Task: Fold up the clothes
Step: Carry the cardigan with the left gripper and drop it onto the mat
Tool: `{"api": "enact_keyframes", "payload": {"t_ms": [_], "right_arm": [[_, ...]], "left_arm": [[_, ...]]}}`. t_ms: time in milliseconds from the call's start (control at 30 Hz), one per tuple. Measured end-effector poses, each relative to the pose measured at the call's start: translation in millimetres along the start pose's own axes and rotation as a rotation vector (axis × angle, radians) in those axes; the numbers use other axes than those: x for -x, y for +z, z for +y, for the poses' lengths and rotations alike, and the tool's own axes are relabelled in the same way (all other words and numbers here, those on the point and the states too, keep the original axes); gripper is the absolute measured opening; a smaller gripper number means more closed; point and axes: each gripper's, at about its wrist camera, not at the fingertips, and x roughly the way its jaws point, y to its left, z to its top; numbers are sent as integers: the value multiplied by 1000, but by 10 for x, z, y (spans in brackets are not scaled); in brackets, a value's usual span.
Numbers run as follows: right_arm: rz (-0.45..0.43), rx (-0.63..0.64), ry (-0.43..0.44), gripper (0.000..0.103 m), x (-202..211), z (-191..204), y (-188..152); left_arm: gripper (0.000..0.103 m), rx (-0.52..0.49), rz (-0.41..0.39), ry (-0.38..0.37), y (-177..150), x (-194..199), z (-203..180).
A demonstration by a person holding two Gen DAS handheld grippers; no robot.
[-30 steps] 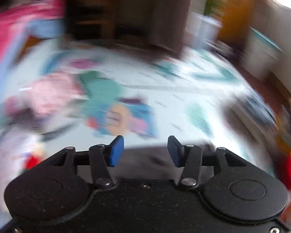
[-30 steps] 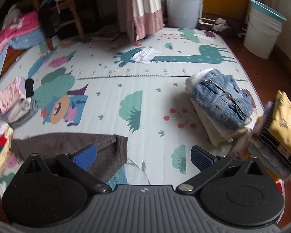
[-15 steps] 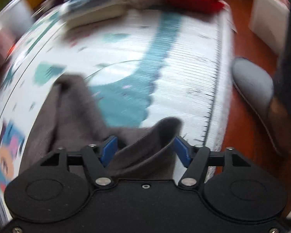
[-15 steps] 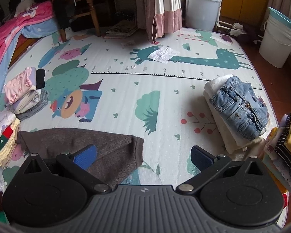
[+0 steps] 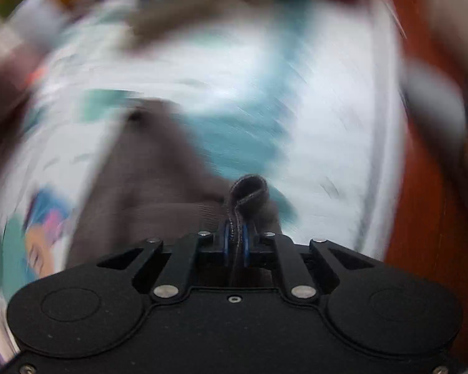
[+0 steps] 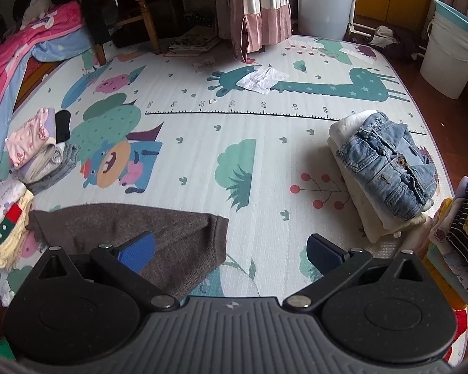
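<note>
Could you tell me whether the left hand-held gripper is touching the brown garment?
Touching. The left wrist view shows the left hand-held gripper closing with its blue pads on a hemmed fold of the brown garment, which loops up between them.

Motion-blurred play mat [image 5: 312, 99] and far clothes piles in left wrist view.

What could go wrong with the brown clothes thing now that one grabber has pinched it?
The left gripper has its jaws closing on only a thin hemmed fold of the brown knitted garment, so the edge might slip out when lifted. The right gripper hangs open with nothing between its jaws, so a one-sided pull could bunch the cloth. A wide drag might also knock the folded blue denim jacket pile on the animal-print play mat.
</note>
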Motion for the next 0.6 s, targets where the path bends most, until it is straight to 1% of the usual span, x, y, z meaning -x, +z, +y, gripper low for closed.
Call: {"api": "enact_keyframes", "payload": {"t_ms": [67, 167, 233, 300, 333, 367, 467, 500, 533, 600], "right_arm": [[-12, -10, 7, 103, 10, 22, 51], [-33, -25, 9, 103, 28, 83, 134], [-40, -27, -1, 103, 18, 131, 164], [-42, -20, -13, 103, 0, 179, 179], [-38, -15, -26, 103, -10, 190, 169], [-33, -12, -37, 103, -18, 190, 151], [-19, -14, -60, 103, -23, 116, 110], [-18, -21, -65, 103, -21, 75, 101], [-17, -33, -72, 103, -20, 18, 94], [-15, -56, -85, 103, -30, -95, 78]], "left_arm": [[6, 112, -144, 64, 106, 600, 459], [6, 192, -317, 176, 349, 1387, 930], [6, 212, -394, 233, 567, 1762, 1158], [5, 253, -471, 268, 798, 2070, 1352], [4, 256, -504, 293, 909, 2211, 1401], [4, 267, -539, 289, 988, 2336, 1429], [4, 266, -625, 256, 1079, 2620, 1348], [4, 250, -634, 235, 1059, 2644, 1274], [4, 220, -623, 223, 1012, 2628, 1178], [4, 127, -558, 183, 848, 2460, 952]]}}
